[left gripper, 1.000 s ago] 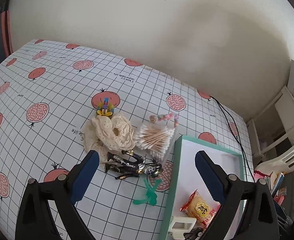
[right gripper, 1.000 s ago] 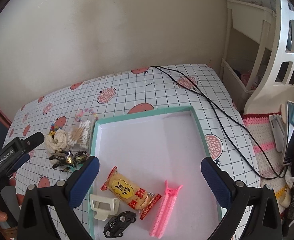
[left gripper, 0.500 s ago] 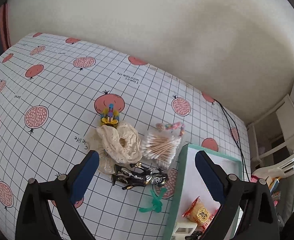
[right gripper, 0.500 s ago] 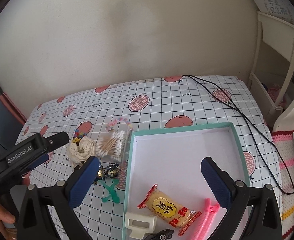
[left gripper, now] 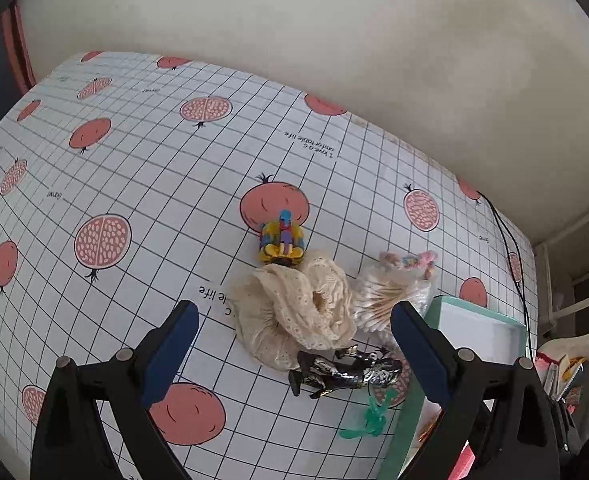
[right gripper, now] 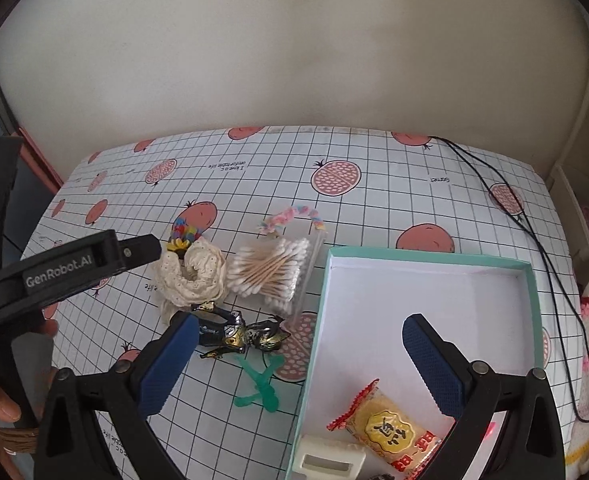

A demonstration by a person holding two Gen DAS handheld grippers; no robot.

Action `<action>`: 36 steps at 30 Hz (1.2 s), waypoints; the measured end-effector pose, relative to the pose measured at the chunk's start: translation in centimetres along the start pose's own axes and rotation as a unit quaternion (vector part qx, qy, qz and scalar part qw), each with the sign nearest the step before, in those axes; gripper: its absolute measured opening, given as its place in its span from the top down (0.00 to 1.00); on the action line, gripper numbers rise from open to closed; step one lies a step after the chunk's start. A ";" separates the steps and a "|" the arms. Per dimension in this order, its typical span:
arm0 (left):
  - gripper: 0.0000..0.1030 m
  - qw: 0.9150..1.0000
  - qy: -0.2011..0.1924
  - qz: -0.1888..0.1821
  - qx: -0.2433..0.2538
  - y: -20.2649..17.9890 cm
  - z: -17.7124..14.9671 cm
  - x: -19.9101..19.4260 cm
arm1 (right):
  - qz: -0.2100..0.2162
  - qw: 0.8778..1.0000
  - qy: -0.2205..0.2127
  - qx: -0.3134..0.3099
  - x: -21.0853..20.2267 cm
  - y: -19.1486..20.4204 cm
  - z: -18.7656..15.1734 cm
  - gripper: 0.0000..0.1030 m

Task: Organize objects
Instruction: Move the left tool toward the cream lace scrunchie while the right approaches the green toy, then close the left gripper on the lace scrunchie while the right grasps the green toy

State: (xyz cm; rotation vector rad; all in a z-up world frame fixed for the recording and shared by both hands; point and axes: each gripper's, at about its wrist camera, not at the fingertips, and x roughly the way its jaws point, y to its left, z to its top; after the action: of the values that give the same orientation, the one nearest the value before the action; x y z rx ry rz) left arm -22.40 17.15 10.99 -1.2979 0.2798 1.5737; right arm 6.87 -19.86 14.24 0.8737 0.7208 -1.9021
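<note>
I read "GenRobot.AI" on my left tool point(right gripper: 106, 264), both tools spread and empty, the right tool point(right gripper: 298, 360) above the sideways-lying toy motorcycle point(right gripper: 240, 334).

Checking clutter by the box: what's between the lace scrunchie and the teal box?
The pack of cotton swabs lies between the lace scrunchie and the teal box, clearest in the right wrist view.
</note>
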 end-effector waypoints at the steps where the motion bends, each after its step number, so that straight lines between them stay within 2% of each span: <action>1: 0.06 1.000 0.004 -0.004 -0.012 0.6 0.0 0.4 | 0.006 1.000 0.006 0.007 0.3 0.1 -0.1 0.00; 5: 0.06 0.999 0.020 -0.009 -0.029 2.1 0.0 1.8 | 0.016 1.000 0.023 0.013 1.6 0.8 -0.4 0.00; 10: 0.06 0.999 0.036 -0.004 -0.025 2.4 0.0 2.9 | 0.018 0.999 0.043 0.019 2.9 1.5 -0.9 0.06; 19: 0.06 0.998 0.040 -0.009 -0.039 2.2 -0.4 3.8 | 0.017 0.997 0.071 0.022 4.4 2.4 -1.8 0.19; 26: 0.07 0.997 0.056 -0.002 -0.057 2.9 -1.3 5.7 | 0.019 0.994 0.100 0.031 5.7 2.4 -2.5 0.41; 36: 0.11 0.996 0.049 -0.001 -0.076 3.3 -1.9 6.2 | 0.019 0.991 0.123 0.047 7.1 2.3 -3.4 0.53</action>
State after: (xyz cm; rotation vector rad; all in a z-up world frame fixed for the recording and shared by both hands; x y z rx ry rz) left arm -23.23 17.80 3.79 -1.4945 0.2234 1.5572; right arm 7.40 -21.70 6.32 1.1891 0.7587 -1.8241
